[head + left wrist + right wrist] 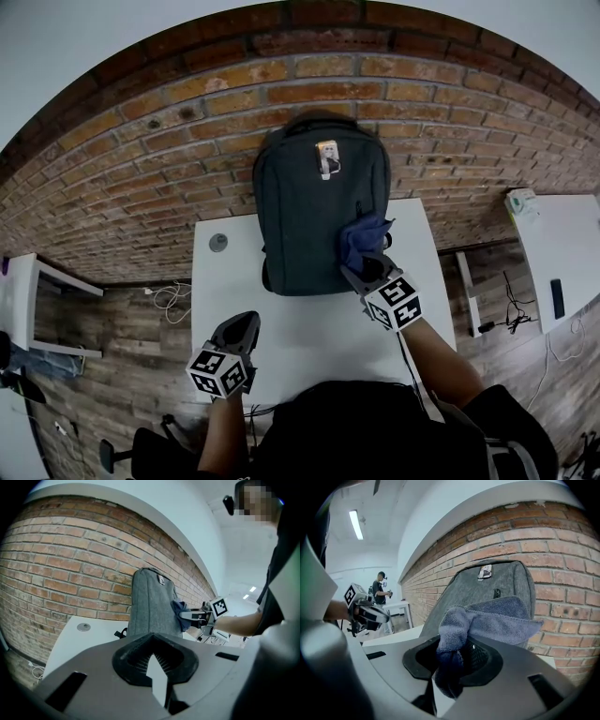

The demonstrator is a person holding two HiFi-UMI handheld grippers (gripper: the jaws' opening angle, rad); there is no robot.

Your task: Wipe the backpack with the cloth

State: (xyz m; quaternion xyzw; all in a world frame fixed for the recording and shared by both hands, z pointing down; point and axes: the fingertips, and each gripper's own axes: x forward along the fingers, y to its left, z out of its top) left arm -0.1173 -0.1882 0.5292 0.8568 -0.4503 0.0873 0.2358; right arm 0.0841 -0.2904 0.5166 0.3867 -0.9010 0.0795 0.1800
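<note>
One arm's enough: right gripper (363,270) clamped on bunched blue terry cloth (364,234), stroke firmly down upright dark grey fabric backpack (300,206) (left gripper (240,328) jaws together, empty, could brace)

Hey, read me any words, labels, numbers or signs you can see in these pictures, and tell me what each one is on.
Nothing can be read.
Tag on the backpack: print too small and blurred to read.
Cloth in the right gripper: no label shows.
Cube on the left gripper and cube on the right gripper: black-and-white square markers, no letters or numbers.
</note>
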